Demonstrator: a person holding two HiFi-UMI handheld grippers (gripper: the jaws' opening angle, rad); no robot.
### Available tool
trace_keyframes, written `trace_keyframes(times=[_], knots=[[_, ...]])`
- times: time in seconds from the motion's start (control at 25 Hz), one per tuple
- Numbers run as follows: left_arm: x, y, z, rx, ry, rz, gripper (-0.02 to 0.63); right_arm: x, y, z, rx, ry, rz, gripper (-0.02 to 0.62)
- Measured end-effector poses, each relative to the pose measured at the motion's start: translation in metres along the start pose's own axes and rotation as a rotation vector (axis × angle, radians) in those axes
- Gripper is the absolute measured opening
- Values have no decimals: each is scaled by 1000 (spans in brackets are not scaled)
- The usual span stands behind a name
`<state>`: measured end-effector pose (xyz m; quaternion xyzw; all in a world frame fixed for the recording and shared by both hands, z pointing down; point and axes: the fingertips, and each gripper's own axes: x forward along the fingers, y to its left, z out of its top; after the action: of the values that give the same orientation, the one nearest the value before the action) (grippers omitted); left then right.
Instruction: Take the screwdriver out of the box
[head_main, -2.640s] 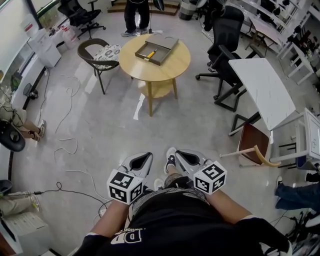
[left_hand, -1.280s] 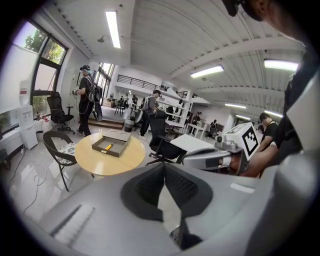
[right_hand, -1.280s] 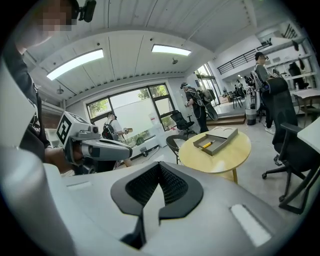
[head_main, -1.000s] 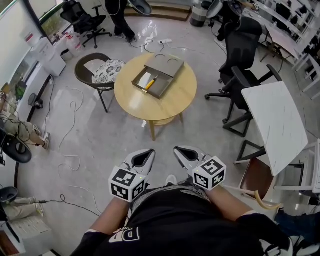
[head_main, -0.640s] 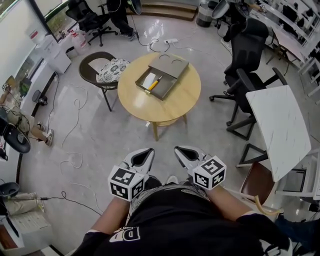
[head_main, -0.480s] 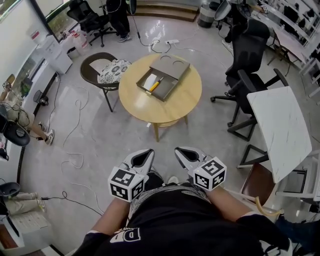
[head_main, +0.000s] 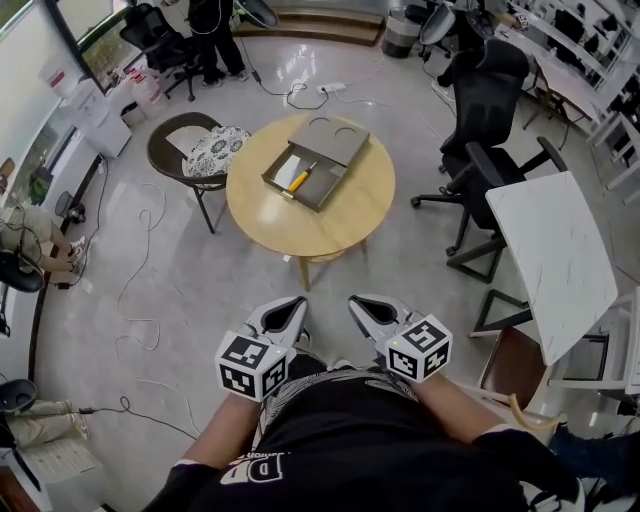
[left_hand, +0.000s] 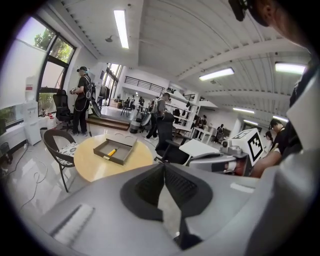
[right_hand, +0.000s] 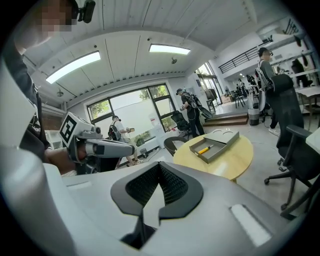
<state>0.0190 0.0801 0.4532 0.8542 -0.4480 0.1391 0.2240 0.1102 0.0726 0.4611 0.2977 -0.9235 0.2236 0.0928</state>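
1. Screwdriver (head_main: 299, 180) with a yellow handle lies inside the open grey box (head_main: 327, 186) on the round wooden table (head_main: 345, 218).
2. Left gripper (head_main: 293, 304): jaws pressed together, nothing between them.
3. Right gripper (head_main: 360, 303): jaws pressed together, empty.
4. Both grippers sit side by side close to the person's torso, well apart from the table.

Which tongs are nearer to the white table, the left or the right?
Right. The right tongs hang left of the white table; the left tongs are farther left.
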Motion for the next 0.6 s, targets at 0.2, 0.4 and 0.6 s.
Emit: trace_keyframes(times=[0.2,0.4,0.6], knots=[[10,14,14,7,-16,-12,60,9,-9,3,3,9,-19,2],[22,35,3,0,27,-20,60,31,-20,0,21,29,-31,2],[38,72,24,5,30,-20,60,60,-36,18,28,35,-47,1]])
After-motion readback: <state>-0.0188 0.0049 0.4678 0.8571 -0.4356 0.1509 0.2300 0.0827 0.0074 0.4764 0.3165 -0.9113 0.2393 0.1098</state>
